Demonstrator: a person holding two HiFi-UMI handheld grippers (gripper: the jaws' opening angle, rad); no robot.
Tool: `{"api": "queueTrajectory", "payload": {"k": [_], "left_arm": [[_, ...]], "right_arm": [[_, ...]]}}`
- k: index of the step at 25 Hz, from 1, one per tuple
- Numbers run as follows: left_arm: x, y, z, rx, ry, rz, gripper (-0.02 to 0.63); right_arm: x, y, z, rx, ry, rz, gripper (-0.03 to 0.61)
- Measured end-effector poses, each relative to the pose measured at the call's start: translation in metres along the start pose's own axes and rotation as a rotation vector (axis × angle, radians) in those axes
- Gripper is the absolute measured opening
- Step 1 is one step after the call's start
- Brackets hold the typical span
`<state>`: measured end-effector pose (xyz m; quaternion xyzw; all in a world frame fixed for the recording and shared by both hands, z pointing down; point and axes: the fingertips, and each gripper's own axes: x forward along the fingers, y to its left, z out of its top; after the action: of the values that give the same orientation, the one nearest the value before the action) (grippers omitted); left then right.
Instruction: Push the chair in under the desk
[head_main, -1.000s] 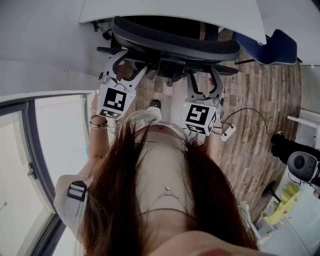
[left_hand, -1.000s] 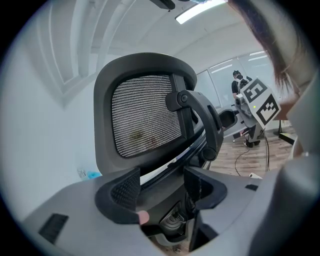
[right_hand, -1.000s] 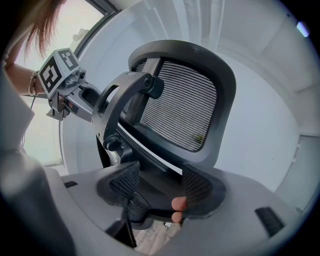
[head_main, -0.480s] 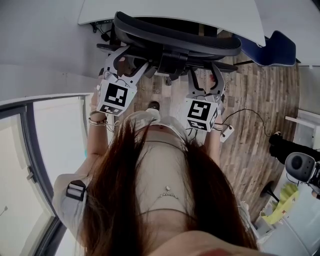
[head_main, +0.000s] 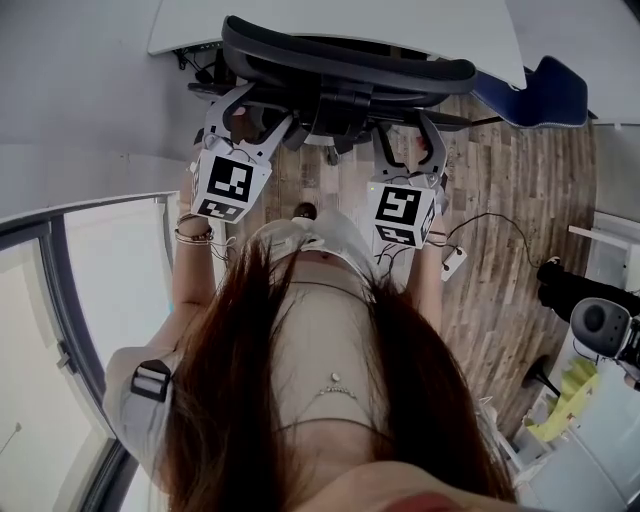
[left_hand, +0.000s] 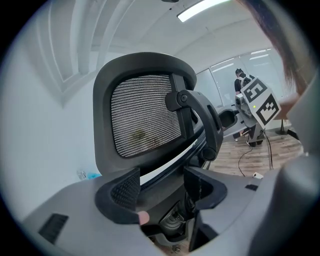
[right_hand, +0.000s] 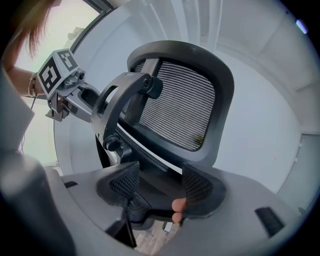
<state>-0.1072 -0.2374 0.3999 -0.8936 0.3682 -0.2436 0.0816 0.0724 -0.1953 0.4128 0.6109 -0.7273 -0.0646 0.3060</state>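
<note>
A black mesh office chair (head_main: 350, 68) stands with its seat tucked beneath the white desk (head_main: 340, 25) at the top of the head view. My left gripper (head_main: 250, 112) is open and set against the left of the chair's back. My right gripper (head_main: 408, 150) is open too, against the right of the back. In the left gripper view the chair's mesh headrest (left_hand: 145, 120) rises ahead, and the lower back frame lies between the open left gripper (left_hand: 162, 186) jaws. The right gripper view shows the mesh back (right_hand: 177, 105) and the frame between the open right gripper (right_hand: 160, 186) jaws.
A blue chair (head_main: 540, 95) sits at the desk's right end. A white power strip (head_main: 450, 262) with a cable lies on the wood floor. A glass partition (head_main: 60, 300) runs along the left. Equipment (head_main: 600, 320) stands at the right.
Both grippers and the chair have moved a little forward toward the desk, and the chair sits slightly deeper under it. Both grippers stay open.
</note>
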Motion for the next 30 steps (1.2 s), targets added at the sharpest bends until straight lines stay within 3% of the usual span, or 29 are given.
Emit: {"api": "queueTrajectory", "payload": {"k": [30], "left_arm": [[0.042,0.014,0.010,-0.078,0.027,0.036,0.264]], "right_arm": [[0.048,-0.032,0.001,-0.017,-0.012,0.074,0.272]]}}
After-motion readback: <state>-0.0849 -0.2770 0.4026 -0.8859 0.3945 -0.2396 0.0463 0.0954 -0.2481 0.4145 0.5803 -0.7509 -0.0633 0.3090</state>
